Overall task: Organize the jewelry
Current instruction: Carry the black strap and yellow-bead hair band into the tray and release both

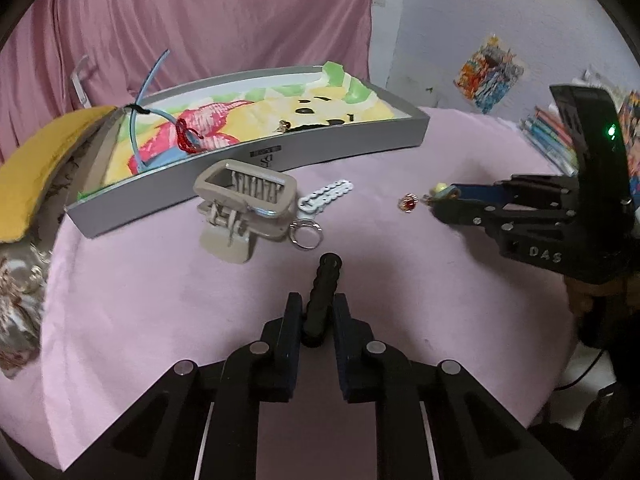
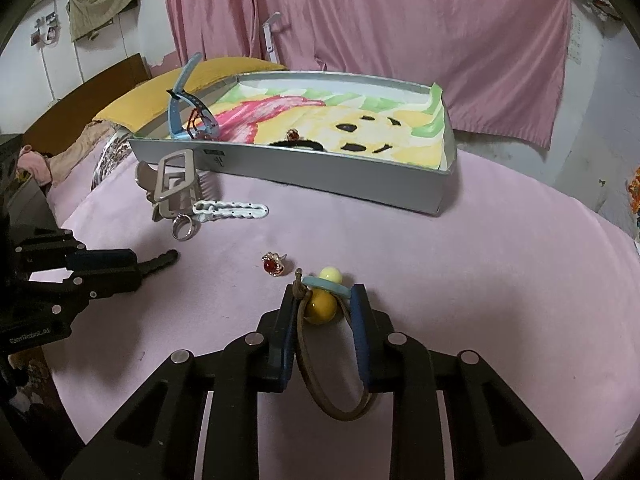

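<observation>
Between the fingers of your left gripper (image 1: 317, 300) sits a black ridged hair clip (image 1: 323, 294), and the pads are clamped on its lower end while its tip sticks out ahead over the pink cloth (image 1: 160, 320). Your right gripper (image 2: 323, 294) is closed on a brown hair tie (image 2: 320, 360) with two yellow beads (image 2: 320, 306) and a pale blue disc (image 2: 326, 286); the cord loops back between the pads and the beads lie at the fingertips. Just beyond them, on the cloth, lies a small red-stone earring (image 2: 273, 266). Farther out and to the left you have a beige claw clip (image 2: 172, 188), a white chain-like clip (image 2: 228, 210) beside it, and a metal ring (image 2: 184, 230) touching the claw clip's near edge. Behind all these stands the grey tray (image 2: 320, 176) lined with a cartoon bear picture. Inside it a blue watch strap (image 2: 188, 96) stands at the left end with a red thread band (image 2: 196, 120) by it, and a second red-stone earring (image 2: 292, 135) rests near the middle, next to a black band that shows only in part
</observation>
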`<state>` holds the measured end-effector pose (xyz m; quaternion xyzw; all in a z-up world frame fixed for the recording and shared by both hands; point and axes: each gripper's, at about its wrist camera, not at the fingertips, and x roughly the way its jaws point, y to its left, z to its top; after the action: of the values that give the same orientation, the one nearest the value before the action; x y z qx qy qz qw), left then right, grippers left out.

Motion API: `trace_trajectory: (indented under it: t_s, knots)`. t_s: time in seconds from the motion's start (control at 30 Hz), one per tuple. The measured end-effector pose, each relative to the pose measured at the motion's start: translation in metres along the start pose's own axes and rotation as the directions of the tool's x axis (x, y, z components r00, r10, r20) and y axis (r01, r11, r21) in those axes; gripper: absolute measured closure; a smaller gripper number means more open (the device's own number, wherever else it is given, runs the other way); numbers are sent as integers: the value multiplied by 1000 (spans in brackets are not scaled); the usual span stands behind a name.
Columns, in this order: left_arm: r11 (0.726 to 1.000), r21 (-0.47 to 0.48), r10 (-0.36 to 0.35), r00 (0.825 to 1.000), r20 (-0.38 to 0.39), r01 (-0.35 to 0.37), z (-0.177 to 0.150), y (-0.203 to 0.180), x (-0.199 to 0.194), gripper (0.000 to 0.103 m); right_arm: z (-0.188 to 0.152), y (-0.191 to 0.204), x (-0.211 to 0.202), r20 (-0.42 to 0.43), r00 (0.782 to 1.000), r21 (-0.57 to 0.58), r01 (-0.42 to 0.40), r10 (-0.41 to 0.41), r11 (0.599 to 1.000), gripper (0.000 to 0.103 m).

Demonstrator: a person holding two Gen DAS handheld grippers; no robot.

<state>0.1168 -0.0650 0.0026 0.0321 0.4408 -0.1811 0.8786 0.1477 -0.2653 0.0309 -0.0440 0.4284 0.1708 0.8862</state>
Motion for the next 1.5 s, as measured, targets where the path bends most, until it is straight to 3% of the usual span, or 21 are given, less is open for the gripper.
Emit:
trace_trajectory:
  t_s: [0.17, 0.3, 0.5, 0.73, 0.87, 1.0, 1.23, 1.5]
  knots:
    - [998, -48, -45, 996, 75, 49, -1, 5, -11, 89, 2, 4, -12, 63, 998, 9, -15, 14, 1000, 81]
    - [995, -81, -49, 982, 185, 65, 5, 9, -29, 89, 10, 8, -29, 161, 987, 20, -23, 19, 1000, 81]
    - [996, -87, 7, 933, 361, 26, 25, 8, -51, 89, 27, 17, -53, 347, 938, 50, -18, 0, 999, 81]
    - [992, -126, 55, 879, 473, 6, 51, 13, -58, 89, 46, 27, -70, 509, 861, 59, -6, -25, 998, 81]
    - [988, -152, 91, 848, 523, -12, 62, 20, -59, 89, 55, 28, -70, 545, 838, 63, 3, -37, 998, 81]
    - [985, -170, 117, 832, 542, -28, 69, 25, -57, 89, 64, 27, -64, 557, 829, 64, 25, -57, 998, 81]
    - [982, -181, 145, 846, 514, -59, 90, 34, -37, 89, 79, 23, -44, 531, 844, 83, 34, -73, 996, 81]
    - [980, -191, 125, 922, 366, -58, 108, 47, 1, 89, 88, 7, -5, 397, 915, 137, 15, -69, 990, 81]
